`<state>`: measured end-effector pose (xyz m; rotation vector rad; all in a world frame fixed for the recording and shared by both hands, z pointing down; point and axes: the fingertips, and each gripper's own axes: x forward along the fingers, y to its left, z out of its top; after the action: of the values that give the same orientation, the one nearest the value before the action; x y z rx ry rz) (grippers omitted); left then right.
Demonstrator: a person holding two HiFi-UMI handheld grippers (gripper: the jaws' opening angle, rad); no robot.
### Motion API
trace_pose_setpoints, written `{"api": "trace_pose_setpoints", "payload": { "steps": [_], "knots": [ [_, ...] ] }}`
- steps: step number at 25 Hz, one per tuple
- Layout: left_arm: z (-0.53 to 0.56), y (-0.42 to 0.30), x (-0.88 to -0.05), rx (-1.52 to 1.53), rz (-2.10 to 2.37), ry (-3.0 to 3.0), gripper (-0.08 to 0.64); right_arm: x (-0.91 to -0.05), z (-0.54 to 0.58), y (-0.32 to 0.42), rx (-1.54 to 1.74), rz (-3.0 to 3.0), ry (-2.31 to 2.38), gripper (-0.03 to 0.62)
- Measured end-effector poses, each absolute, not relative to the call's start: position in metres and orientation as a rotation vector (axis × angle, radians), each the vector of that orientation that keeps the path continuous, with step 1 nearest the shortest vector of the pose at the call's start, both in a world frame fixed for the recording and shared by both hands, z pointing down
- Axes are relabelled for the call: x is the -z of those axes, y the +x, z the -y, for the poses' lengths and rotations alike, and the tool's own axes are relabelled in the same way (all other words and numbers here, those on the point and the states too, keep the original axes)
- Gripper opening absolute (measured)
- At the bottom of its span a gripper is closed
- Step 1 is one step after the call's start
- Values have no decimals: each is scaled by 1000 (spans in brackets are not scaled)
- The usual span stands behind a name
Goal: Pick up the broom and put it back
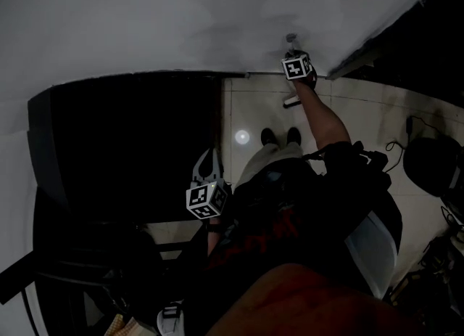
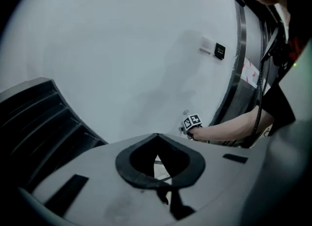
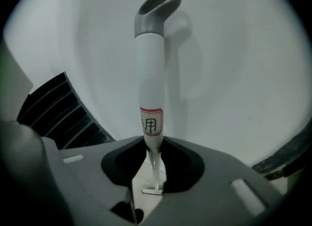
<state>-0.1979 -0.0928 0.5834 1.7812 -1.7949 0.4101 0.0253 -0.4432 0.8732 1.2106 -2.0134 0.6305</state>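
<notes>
Grasping comes first: my right tongs (image 3: pixel 152 147) pinch the broom (image 3: pixel 148 73) by its white handle, upright by the wall (image 3: pixel 234 73). My left tongs (image 2: pixel 156 144) hang pressed together, empty. Next I'd lift straight, gripping firmly.

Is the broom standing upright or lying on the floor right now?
Upright: the broom stands on end against the white wall, grey loop at the top, its lower end down at the floor.

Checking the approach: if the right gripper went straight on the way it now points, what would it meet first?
The broom handle, standing between its jaws; the white wall lies behind it.
</notes>
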Motion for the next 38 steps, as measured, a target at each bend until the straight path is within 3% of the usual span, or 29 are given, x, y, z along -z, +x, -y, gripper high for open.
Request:
{"api": "trace_pose_setpoints", "payload": {
  "steps": [11, 26, 31, 38],
  "knots": [
    [158, -155, -572, -283, 1632, 2054, 5, -800, 264, 58, -527, 2167, 1249, 92],
    [227, -124, -452, -100, 1548, 2430, 5, -388, 241, 36, -168, 2911, 1398, 95],
    [233, -126, -432, -83, 1546, 2511, 5, -350, 229, 22, -96, 3042, 1375, 95],
    [234, -139, -437, -38, 1564, 2448, 6, -358, 226, 23, -127, 2958, 1416, 95]
  ]
}}
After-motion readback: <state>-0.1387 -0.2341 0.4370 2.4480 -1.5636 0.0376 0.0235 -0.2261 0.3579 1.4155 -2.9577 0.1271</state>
